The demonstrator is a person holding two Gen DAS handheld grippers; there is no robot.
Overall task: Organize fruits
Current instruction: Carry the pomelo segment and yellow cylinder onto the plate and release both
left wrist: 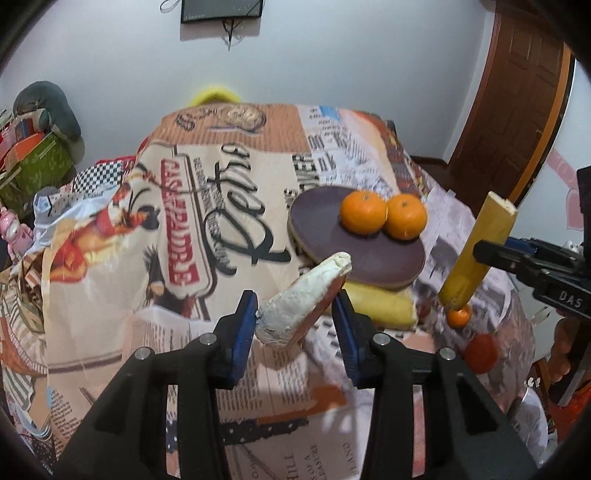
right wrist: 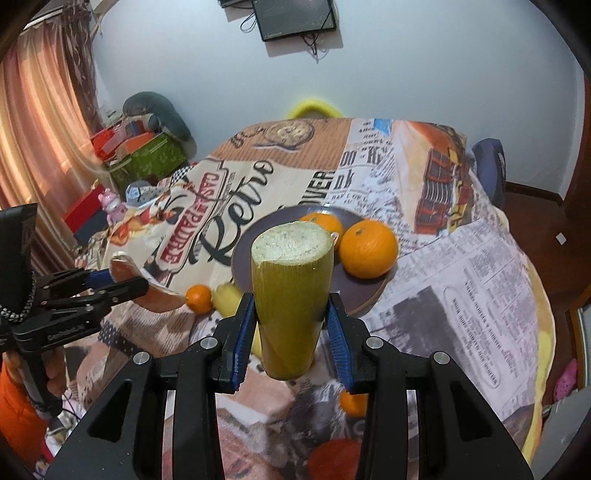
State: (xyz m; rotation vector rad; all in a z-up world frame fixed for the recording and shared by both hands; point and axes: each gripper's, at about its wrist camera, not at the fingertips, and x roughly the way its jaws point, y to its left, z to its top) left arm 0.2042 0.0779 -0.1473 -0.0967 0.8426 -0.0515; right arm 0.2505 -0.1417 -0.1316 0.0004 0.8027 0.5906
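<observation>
My left gripper (left wrist: 294, 317) is shut on a wedge of pale, orange-rinded fruit peel (left wrist: 301, 301), held above the table; it also shows in the right wrist view (right wrist: 147, 288). My right gripper (right wrist: 291, 328) is shut on a yellow-green cut stalk piece (right wrist: 290, 295), upright, also seen in the left wrist view (left wrist: 476, 251). A dark plate (left wrist: 332, 236) holds two oranges (left wrist: 363, 212), (left wrist: 405, 216). A yellow fruit piece (left wrist: 380, 304) lies at the plate's near edge. A small orange (left wrist: 458, 316) and a red-orange fruit (left wrist: 481, 352) lie on the table to the right.
The table wears a printed newspaper-pattern cloth (left wrist: 177, 206). Boxes and a grey cushion (left wrist: 44, 107) stand at the far left. A wooden door (left wrist: 517, 110) is at the right. A monitor (right wrist: 295, 16) hangs on the wall.
</observation>
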